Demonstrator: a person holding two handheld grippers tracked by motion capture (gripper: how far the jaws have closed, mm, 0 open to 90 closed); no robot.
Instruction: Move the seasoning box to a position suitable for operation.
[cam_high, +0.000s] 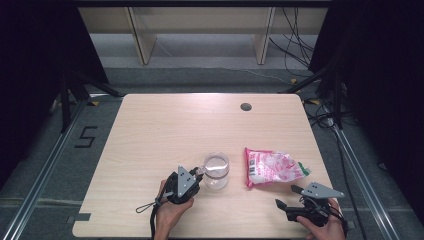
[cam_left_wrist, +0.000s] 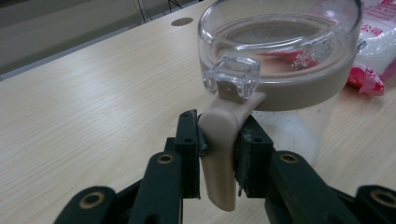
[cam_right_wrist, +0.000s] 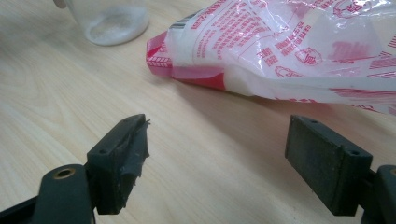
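Note:
A clear plastic jar (cam_high: 216, 170) with a beige rim and a clear lid stands near the table's front middle. Its beige latch handle (cam_left_wrist: 219, 154) hangs down the side, and my left gripper (cam_high: 198, 172) is shut on that handle; the jaws press it from both sides. A pink and white bag (cam_high: 272, 167) of white grains lies flat to the right of the jar. My right gripper (cam_high: 289, 196) stands open just in front of the bag (cam_right_wrist: 289, 46), with bare table between its jaws. The jar's base (cam_right_wrist: 109, 18) holds a little white powder.
The wooden table (cam_high: 165, 130) has a round grommet hole (cam_high: 245, 106) near its back edge. Black stands and cables crowd the floor on both sides. A pale shelf frame stands behind the table.

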